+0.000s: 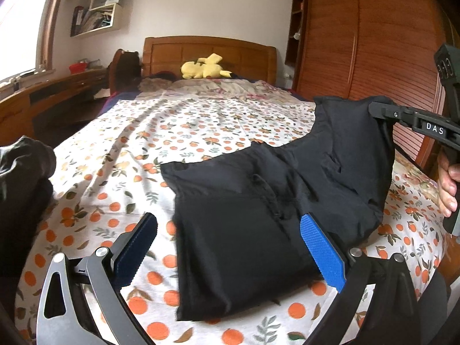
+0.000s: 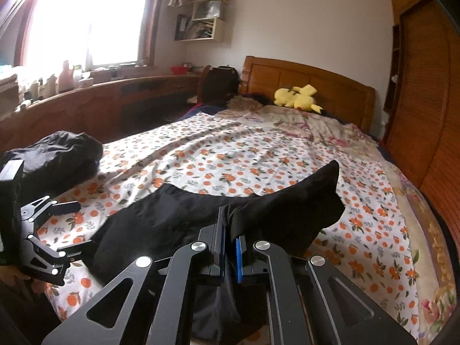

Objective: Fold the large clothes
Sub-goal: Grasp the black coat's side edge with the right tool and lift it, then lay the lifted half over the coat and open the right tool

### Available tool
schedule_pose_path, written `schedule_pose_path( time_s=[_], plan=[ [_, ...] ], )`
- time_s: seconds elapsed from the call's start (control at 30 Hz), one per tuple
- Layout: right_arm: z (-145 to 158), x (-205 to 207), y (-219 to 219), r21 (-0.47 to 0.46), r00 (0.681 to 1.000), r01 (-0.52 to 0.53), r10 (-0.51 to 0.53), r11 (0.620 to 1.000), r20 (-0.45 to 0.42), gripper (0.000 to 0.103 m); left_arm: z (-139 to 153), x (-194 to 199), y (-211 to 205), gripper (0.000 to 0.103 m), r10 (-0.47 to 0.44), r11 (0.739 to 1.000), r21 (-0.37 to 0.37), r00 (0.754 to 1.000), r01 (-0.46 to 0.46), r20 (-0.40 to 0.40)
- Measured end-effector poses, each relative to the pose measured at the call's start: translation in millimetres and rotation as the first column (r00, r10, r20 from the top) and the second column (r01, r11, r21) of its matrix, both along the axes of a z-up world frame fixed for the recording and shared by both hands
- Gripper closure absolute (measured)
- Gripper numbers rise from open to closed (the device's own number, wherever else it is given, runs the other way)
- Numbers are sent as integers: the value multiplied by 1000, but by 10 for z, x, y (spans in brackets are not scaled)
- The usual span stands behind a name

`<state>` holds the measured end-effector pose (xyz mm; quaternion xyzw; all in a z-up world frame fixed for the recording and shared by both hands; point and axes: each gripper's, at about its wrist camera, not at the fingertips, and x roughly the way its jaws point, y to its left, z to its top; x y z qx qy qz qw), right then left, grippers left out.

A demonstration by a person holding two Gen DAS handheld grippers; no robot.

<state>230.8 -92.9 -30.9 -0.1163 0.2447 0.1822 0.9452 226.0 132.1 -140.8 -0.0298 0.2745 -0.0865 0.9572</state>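
The black garment (image 1: 244, 230) is lying partly folded on the bed (image 1: 115, 158), one end hanging clenched between the right gripper (image 2: 230, 241)'s jaws while the left gripper (image 1: 227, 247)'s jaws are gaping empty around its near part, leaving further folds undone.

My left wrist camera sits low over the near end of the bed (image 1: 201, 120), looking up its length toward the headboard (image 1: 210, 51), close above the black garment (image 1: 244, 230). Its own fingers (image 1: 322, 247) frame the bottom edge, and my right gripper (image 1: 382, 112) enters from the right. My right wrist camera sits further right, looking the same way but angled left toward the window (image 2: 86, 20), with the left gripper (image 2: 74, 227) at its left edge. Both views share the bed, the garment, the headboard and the yellow plush (image 2: 296, 97).
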Motion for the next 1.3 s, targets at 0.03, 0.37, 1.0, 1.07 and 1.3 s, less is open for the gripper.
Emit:
schedule_pose_path(
  time_s=[0.03,0.37,1.0,1.07,1.3],
  plan=[
    [17,-5,50,-2,1000,-10,10,1000,2,99,6,-15,46,3,8,1000,-2,1000,-8,1],
    [47,-39,986,9,984,-175,175,985,-27,99,43,-206,423,3,76,997,-31,997,-75,8],
    [179,-140,643,78,984,-168,172,983,-51,70,69,-251,300,3,75,996,-48,997,-73,24],
    [136,-126,489,66,989,-134,138,989,-59,70,90,-228,226,3,61,997,-54,998,-59,29],
    [-416,39,105,-4,980,-46,44,999,-195,76,208,-176,-60,3,9,997,-80,997,-3,77]
  ],
)
